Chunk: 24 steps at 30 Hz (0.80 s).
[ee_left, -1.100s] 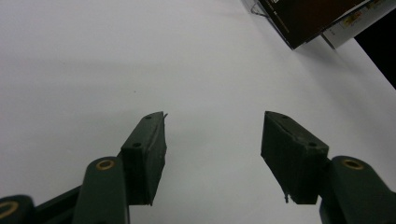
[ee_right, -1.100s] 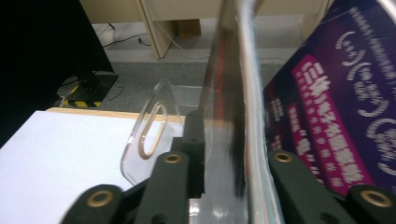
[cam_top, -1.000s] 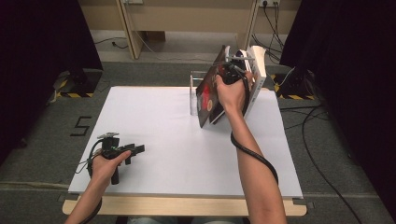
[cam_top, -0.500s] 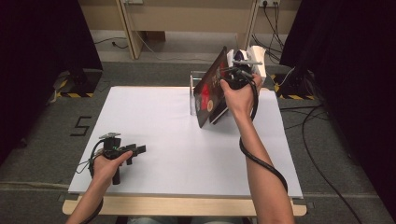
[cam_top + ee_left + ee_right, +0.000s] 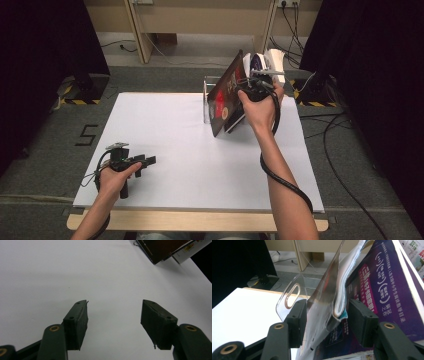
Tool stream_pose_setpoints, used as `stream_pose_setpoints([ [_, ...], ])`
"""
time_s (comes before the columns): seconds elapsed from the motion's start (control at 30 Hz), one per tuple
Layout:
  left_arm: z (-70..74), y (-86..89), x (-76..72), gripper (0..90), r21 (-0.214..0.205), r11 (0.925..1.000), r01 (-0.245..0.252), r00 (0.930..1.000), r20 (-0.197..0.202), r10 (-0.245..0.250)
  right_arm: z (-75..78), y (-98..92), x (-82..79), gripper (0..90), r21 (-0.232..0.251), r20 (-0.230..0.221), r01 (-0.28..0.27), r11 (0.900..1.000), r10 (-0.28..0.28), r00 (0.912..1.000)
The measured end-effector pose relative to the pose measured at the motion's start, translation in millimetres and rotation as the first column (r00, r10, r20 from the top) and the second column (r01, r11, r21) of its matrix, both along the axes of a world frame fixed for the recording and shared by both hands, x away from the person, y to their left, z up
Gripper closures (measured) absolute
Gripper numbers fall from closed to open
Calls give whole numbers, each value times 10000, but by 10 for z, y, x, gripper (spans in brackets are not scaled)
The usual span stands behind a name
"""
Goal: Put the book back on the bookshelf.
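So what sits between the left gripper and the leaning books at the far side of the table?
Nothing: in the high view, only bare white table lies between the open left gripper and the books. The left gripper view shows the same bare stretch.

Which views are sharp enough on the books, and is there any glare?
High view: books small and soft, surroundings dark. Right gripper view: glossy book between the jaws shows glare, its cover unreadable; purple book print legible. Left gripper view: jaws sharp, table bright, nearly washed out.

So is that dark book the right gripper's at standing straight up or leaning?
Leaning. In the high view the dark book slants, top edge tipped toward the books behind it, with the right gripper at its top.
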<state>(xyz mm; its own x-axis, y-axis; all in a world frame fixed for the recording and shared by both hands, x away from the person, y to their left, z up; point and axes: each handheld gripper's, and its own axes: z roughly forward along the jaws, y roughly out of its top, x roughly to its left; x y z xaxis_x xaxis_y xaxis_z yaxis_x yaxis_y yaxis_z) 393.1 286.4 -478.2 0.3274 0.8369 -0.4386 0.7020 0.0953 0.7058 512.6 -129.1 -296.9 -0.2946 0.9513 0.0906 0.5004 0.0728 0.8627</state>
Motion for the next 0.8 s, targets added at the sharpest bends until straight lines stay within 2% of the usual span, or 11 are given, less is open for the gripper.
stream_pose_setpoints([
  [0.3,19,1,-11,368,328,9995,-43,9999,166,38,-40,-72,-85,501,75,-25,-41,10000,41,10000],
  [0.47,33,-8,-17,365,349,9994,-22,9997,228,14,-73,-112,-152,499,229,-10,-115,9997,115,9999],
  [0.8,44,6,-21,365,340,9994,-59,9996,262,51,-154,-190,-296,497,237,-25,-216,9995,217,9998],
])
